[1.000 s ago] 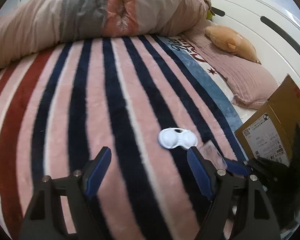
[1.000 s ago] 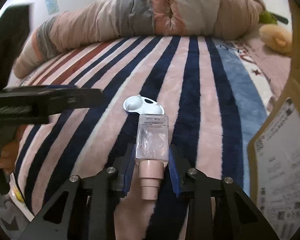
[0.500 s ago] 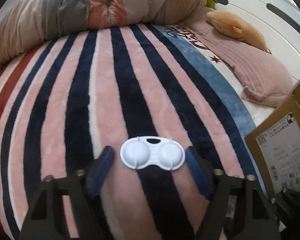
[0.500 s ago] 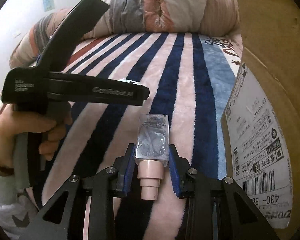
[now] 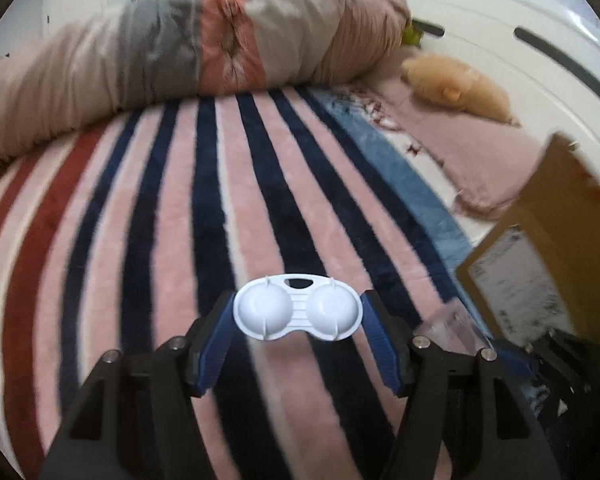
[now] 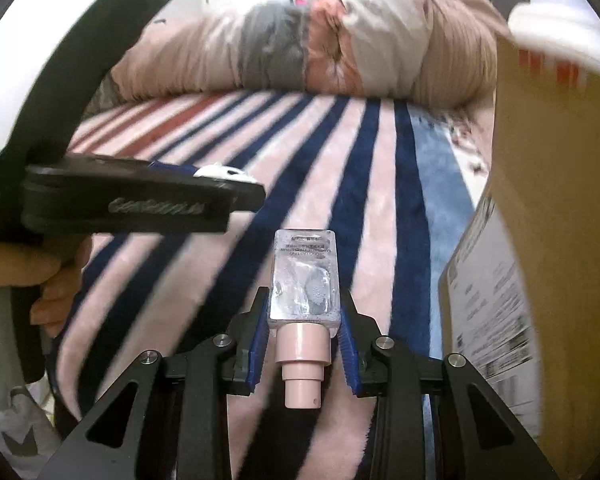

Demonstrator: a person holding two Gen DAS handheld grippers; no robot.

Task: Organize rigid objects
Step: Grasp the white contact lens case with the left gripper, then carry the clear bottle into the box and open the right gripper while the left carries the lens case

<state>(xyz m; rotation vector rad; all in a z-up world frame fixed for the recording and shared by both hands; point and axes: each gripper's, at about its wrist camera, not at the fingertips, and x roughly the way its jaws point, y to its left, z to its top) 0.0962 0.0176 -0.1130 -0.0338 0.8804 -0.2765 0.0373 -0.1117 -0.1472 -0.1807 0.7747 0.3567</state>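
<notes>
1. The left claw (image 5: 298, 316) is closed on the white twin-cup case (image 5: 297, 307), its blue pads touching both rounded ends; the case looks lifted off the striped blanket (image 5: 148, 240), though motion blur makes the gap hard to judge
2. The right claw (image 6: 303, 322) is clamped on the clear bottle (image 6: 304, 280) just above its pink cap (image 6: 302, 360), with the cap pointing back toward the camera and the bottle's base pointing forward over the blanket
3. So both pick-ups appear done: each hand carries one rigid item and neither item lies loose on the bed
4. The cardboard box (image 6: 556, 216) stands at the right edge of the bed, close beside the right claw and further from the left one; its printed label (image 6: 488, 300) faces the claws. It is probably the place where the items go, but its opening is not in view, so I cannot tell what it already holds
5. What is left, judging from this: carry the bottle and the case to the box, get them over its rim and let go. The bottle seems nearer to that step
6. No other loose rigid item shows on the blanket; the rolled duvet (image 5: 180, 52) and the plush toy (image 5: 460, 88) at the far end are soft things outside the task
</notes>
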